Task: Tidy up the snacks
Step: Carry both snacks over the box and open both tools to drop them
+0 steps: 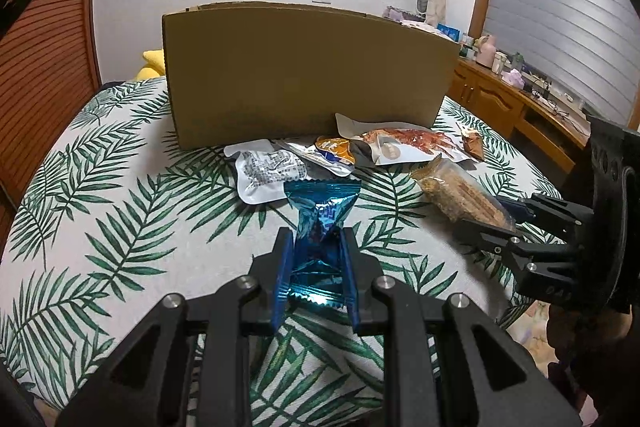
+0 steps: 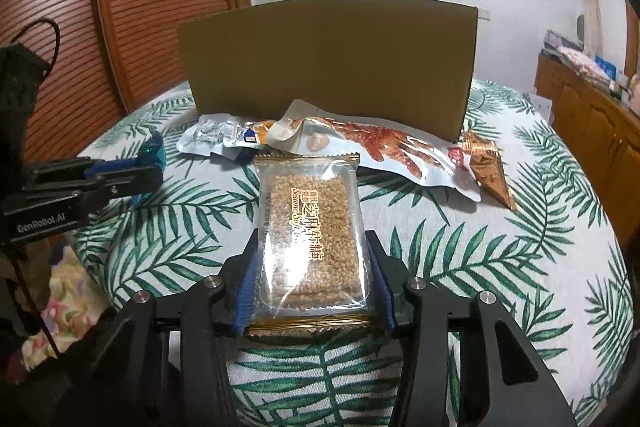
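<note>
Here the blue foil snack packet [image 1: 320, 227] sits pinched at its waist in the left gripper [image 1: 316, 247], whose jaws are nearly closed on it, raised just above the leaf-print worktop [image 1: 120, 227] toward its near edge. Beside it, the clear-wrapped sesame bar [image 2: 312, 227] lies lengthwise in the right gripper [image 2: 312, 259], the blue pads [image 2: 246, 287] against both long sides, a medium-width hold. Both seem ready to go into the cardboard box [image 1: 304, 75] standing toward the far edge; doing that well likely means lifting each clear of the tall near wall before letting go, and keeping the two grippers apart over the opening. What the box holds cannot be seen, as its wall hides the inside. Against its foot lie a silver pouch [image 1: 268, 171], a long red-printed pouch [image 2: 380, 147] and a small brown wrapper [image 2: 488, 167], awaiting sorting.
</note>
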